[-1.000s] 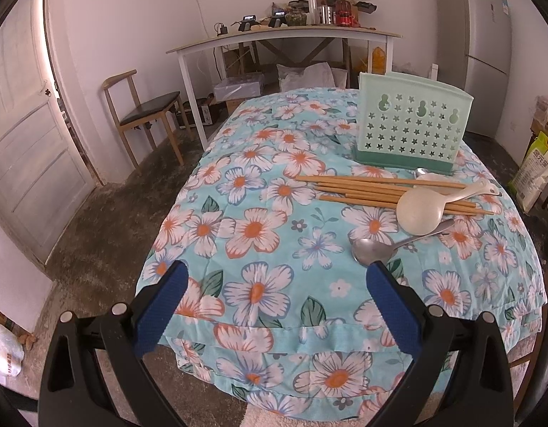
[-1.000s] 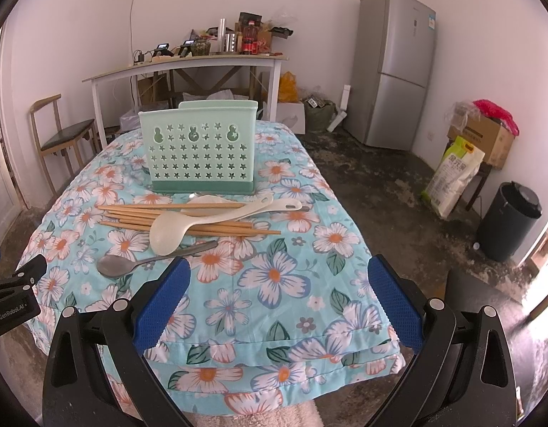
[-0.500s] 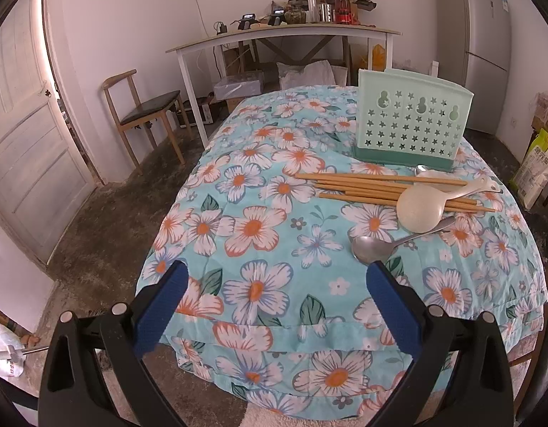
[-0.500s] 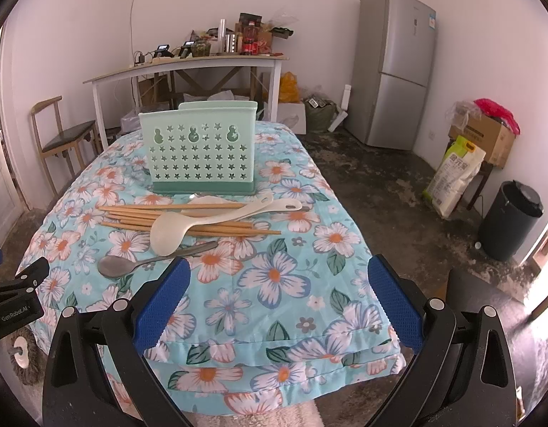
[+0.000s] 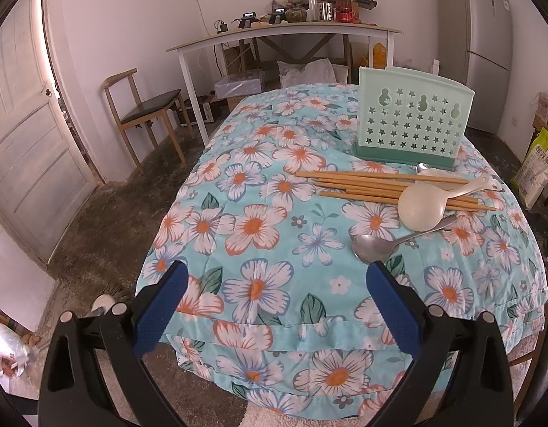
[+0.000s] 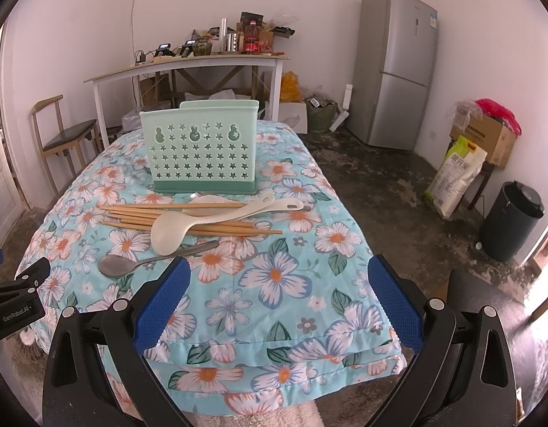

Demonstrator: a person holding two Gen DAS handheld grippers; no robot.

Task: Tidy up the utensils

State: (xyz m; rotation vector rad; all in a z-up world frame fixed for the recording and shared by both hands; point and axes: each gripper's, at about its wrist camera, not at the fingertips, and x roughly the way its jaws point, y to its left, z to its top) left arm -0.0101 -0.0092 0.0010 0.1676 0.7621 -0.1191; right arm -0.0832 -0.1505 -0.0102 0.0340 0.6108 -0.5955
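A mint-green utensil holder [image 5: 412, 124] [image 6: 201, 151] with star holes stands upright on the floral tablecloth [image 5: 256, 227] [image 6: 274, 274]. In front of it lie several wooden chopsticks [image 5: 363, 186] [image 6: 131, 217], a white ladle [image 5: 421, 206] [image 6: 170, 229], a second white spoon [image 6: 288, 204] and a metal spoon [image 5: 372, 247] [image 6: 117, 267]. My left gripper [image 5: 274, 277] is open and empty above the table's near edge, left of the metal spoon. My right gripper [image 6: 275, 275] is open and empty, right of the utensils.
A wooden chair [image 5: 142, 114] and a white side table [image 5: 284, 35] with clutter stand behind. A grey fridge [image 6: 398, 67], boxes and a sack [image 6: 459, 174], and a dark bin [image 6: 512, 227] stand to the right. The left gripper's body [image 6: 14, 302] shows at the right wrist view's left edge.
Both grippers have stayed open and almost still. The left view has shifted slightly; the utensils lie as before.
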